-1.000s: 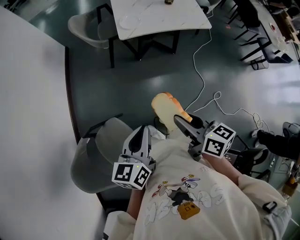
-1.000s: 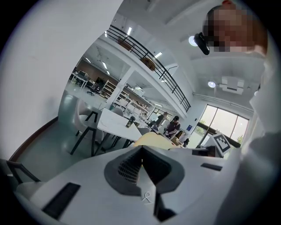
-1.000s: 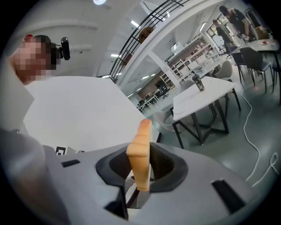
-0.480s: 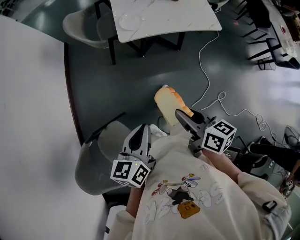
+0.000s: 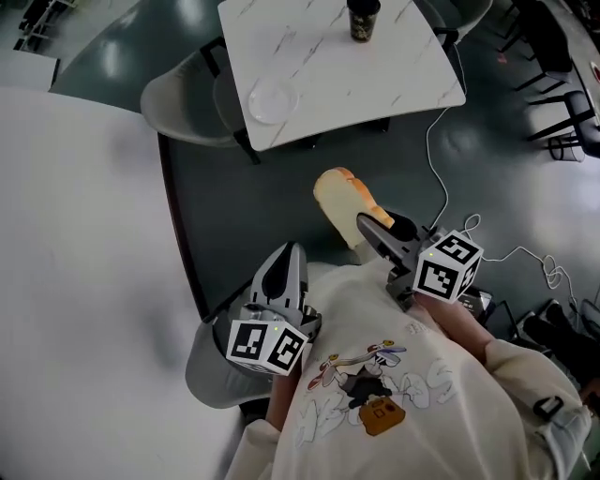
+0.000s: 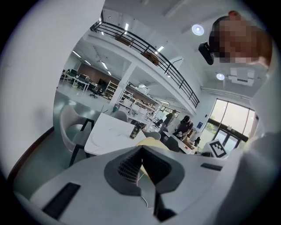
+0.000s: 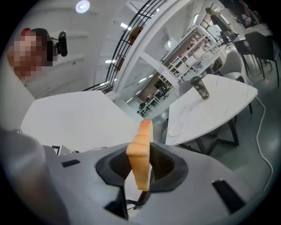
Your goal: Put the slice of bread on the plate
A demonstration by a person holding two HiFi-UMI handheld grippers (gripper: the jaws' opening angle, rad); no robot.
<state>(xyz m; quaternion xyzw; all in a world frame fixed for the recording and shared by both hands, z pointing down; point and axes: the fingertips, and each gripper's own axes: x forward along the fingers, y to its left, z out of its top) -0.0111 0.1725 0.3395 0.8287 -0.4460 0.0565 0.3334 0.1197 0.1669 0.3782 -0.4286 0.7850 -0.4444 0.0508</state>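
Observation:
A pale slice of bread [image 5: 339, 200] with an orange crust stands on edge between the jaws of my right gripper [image 5: 367, 225], which is shut on it. In the right gripper view the bread [image 7: 140, 151] rises out of the right gripper [image 7: 141, 166]. A small clear plate [image 5: 270, 100] lies on the near left part of the white marble table [image 5: 375, 80], well ahead of both grippers. From the right gripper view, the plate [image 7: 177, 128] shows faintly at the table's near edge. My left gripper [image 5: 289, 255] is shut on nothing, held low beside the right one.
A dark cup [image 5: 363, 19] stands at the table's far side. A grey chair [image 5: 178, 94] sits at the table's left and another [image 5: 208, 361] by my left hip. A white wall [image 5: 75, 244] runs along the left. A white cable [image 5: 439, 155] trails over the floor.
Both grippers have travelled toward the marble table, the right one still carrying the bread. The table, plate and cup now lie nearer and fuller in the head view.

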